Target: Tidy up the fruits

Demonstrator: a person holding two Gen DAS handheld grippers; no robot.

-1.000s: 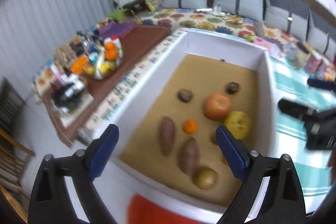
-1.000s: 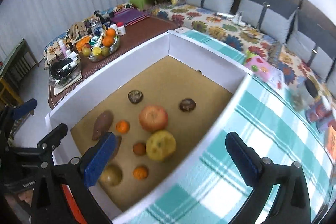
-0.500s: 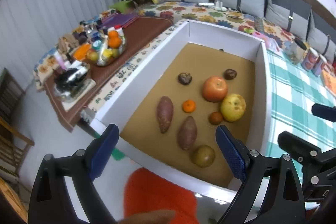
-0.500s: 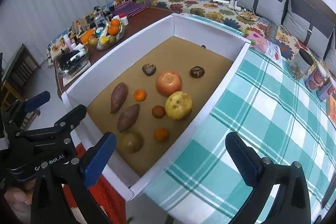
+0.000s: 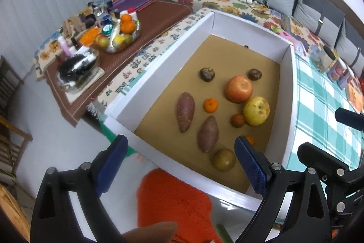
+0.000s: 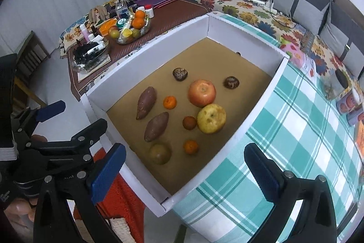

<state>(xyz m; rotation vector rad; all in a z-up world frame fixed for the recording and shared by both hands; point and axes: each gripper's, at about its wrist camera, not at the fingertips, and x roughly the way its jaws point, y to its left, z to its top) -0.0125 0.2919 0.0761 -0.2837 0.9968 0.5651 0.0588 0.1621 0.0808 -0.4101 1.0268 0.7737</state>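
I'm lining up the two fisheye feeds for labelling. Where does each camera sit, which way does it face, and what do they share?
Left wrist: rides the left tool, looking forward and down over the white box's near corner at the fruit; its two blue fingers and a fingertip at the bottom edge show.
Right wrist: rides the right tool, facing the same box from the checked tablecloth side; its blue fingers and the left tool show.
Shared: the box, red apple, yellow apple, both sweet potatoes.
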